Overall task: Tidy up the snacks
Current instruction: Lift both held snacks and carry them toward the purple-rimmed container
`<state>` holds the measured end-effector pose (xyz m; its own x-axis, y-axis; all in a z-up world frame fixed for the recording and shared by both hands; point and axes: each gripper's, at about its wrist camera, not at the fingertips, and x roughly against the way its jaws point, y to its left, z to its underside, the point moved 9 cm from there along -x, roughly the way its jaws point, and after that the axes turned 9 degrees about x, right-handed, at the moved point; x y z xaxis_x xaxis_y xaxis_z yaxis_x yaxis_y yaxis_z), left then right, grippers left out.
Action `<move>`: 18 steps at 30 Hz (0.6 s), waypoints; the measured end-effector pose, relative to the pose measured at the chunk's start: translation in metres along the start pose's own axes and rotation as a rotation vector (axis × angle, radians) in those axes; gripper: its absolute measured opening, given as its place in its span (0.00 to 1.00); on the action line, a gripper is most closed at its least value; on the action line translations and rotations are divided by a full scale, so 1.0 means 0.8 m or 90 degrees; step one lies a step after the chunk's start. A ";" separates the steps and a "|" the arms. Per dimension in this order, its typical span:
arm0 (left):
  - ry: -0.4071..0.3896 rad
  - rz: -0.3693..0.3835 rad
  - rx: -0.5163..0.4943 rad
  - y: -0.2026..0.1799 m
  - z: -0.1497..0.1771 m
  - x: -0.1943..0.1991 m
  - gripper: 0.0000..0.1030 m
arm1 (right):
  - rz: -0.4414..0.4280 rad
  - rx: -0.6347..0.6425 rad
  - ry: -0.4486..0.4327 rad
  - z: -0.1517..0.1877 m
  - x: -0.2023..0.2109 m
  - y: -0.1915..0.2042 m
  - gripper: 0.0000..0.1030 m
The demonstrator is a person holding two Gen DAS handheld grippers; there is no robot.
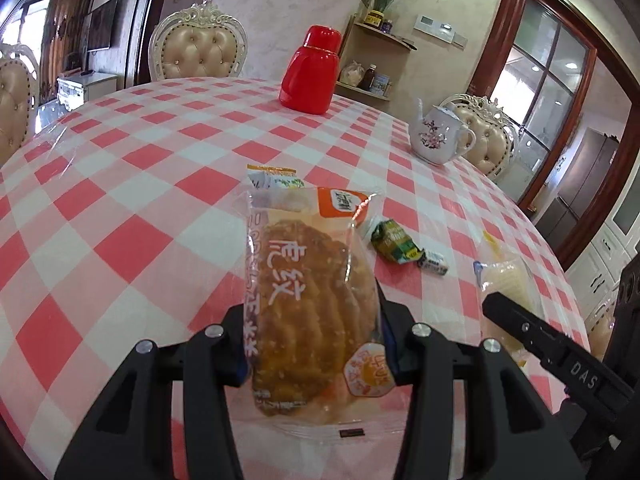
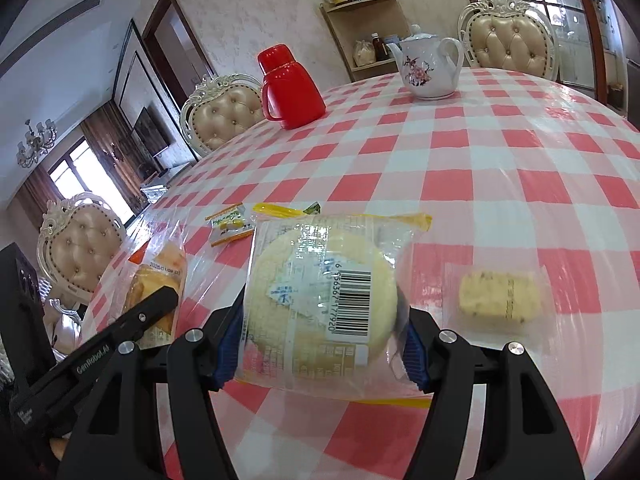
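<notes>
Snack packets between both grippers' fingers

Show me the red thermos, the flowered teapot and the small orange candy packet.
red thermos point(image 2: 294, 94), right wrist view, on its body.
flowered teapot point(image 2: 428, 70), right wrist view, on its painted belly.
small orange candy packet point(image 2: 230, 224), right wrist view, on the wrapper's middle.

From the left wrist we look down along the fingers, low and close over the checked table, facing the red flask at upper centre. From the right wrist we look likewise, tilted. We see the flask and teapot in both; each view catches the other gripper at its lower edge.
</notes>
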<state>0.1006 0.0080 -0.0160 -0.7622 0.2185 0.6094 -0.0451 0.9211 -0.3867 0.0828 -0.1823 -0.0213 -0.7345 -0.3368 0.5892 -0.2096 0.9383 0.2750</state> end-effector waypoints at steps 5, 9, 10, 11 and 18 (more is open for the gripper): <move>-0.002 0.023 0.016 0.002 0.009 0.015 0.46 | -0.022 -0.024 0.006 0.017 0.009 0.006 0.62; 0.004 0.034 0.032 0.004 0.018 0.024 0.46 | -0.040 -0.028 0.012 0.034 0.019 0.020 0.62; 0.005 0.035 0.034 0.005 0.022 0.026 0.46 | -0.045 -0.029 0.011 0.037 0.023 0.023 0.62; 0.005 0.035 0.035 0.005 0.025 0.030 0.46 | -0.052 -0.033 0.010 0.040 0.026 0.026 0.62; -0.010 0.039 0.022 0.001 0.048 0.067 0.46 | -0.095 -0.065 0.013 0.063 0.048 0.041 0.62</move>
<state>0.0348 0.0085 -0.0102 -0.7741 0.2687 0.5732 -0.0202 0.8945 -0.4466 0.0152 -0.1607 -0.0279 -0.6868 -0.4737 0.5513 -0.2470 0.8655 0.4359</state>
